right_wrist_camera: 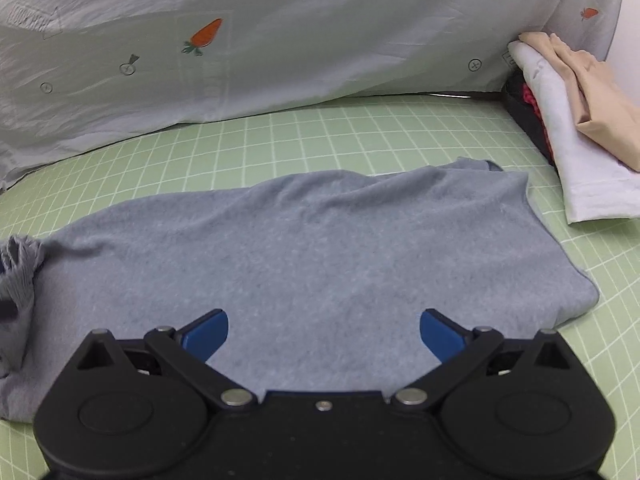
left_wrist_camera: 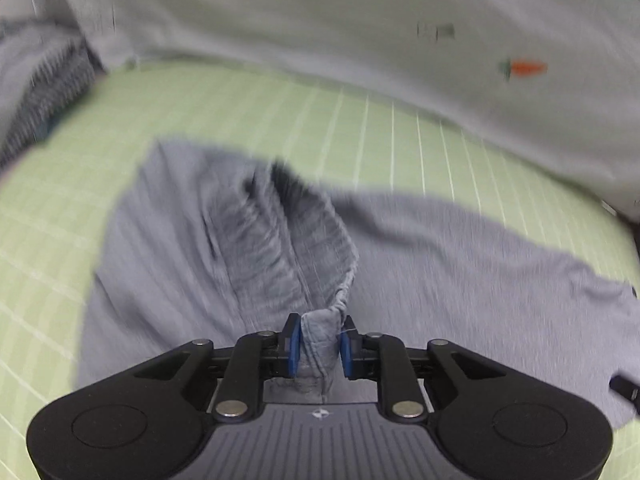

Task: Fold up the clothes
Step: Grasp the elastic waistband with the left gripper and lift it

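Green mat with white squares (right_wrist_camera: 360, 132) lies under my work, with a pale carrot-print sheet (right_wrist_camera: 280, 40) at the far side; my left gripper (left_wrist_camera: 319, 344) is pinched tight on the bunched stretchy band of the grey clothes (right_wrist_camera: 300, 248); my right gripper (right_wrist_camera: 324, 332) is wide apart, holding nothing, just above the flat cloth; I think I should pull the band over slowly and keep it flat; the grey cloth looks soft and a bit wrinkled, in the middle of the mat; a pile of folded clothes (right_wrist_camera: 572, 148) sits far right.
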A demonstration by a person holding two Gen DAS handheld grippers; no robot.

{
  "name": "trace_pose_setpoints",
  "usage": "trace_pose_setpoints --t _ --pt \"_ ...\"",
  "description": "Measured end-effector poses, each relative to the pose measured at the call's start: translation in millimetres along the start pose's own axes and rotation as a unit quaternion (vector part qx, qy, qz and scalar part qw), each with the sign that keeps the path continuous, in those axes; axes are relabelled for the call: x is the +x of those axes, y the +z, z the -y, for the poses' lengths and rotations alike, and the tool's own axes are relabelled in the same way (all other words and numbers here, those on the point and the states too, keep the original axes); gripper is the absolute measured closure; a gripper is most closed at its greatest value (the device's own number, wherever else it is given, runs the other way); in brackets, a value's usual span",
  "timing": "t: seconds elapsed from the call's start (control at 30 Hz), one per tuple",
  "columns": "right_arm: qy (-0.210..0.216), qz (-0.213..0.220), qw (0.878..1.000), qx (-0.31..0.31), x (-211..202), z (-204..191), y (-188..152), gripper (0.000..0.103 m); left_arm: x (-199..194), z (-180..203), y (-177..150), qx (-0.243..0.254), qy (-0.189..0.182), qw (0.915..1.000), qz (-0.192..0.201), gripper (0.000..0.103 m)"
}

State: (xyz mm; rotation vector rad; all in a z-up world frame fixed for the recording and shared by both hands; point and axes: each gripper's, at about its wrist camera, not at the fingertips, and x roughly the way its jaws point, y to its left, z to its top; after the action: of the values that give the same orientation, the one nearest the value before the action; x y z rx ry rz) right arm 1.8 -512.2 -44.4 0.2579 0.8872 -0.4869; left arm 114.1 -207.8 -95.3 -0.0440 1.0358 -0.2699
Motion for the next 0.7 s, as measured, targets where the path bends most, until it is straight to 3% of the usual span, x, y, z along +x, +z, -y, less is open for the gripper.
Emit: trace_pose_setpoints --t 0.1,0.17,0.27,0.37,0.5,0.63,0.7 --pt "-0.004 -0.002 1.0 -0.005 17 15 12 0.0 -6 -1 4 -0.017 0.0 0.9998 0.01 0.075" --pt "-0.003 -0.005 1.0 -0.004 27 21 17 0.0 -10 -2 6 -0.029 0.0 0.9995 0.017 0.06" --pt "0.004 -0.012 1.0 0.0 39 24 19 0.0 -16 -4 16 -0.042 0.008 0.9985 0.033 0.048" --pt "-0.003 -0.016 1.0 0.008 46 24 16 0.0 -8 -9 33 -0.029 0.042 0.998 0.036 0.047" --pt "-0.01 -0.027 0.999 0.022 51 25 9 0.0 22 -12 49 -0.008 0.054 0.9985 0.008 0.047" --pt "-0.033 -0.036 0.999 0.023 54 27 6 0.0 56 -12 58 0.01 0.092 0.9954 -0.027 0.047" --pt "-0.041 -0.043 0.998 0.027 57 28 5 0.0 61 -14 60 0.008 0.09 0.9955 -0.03 0.059"
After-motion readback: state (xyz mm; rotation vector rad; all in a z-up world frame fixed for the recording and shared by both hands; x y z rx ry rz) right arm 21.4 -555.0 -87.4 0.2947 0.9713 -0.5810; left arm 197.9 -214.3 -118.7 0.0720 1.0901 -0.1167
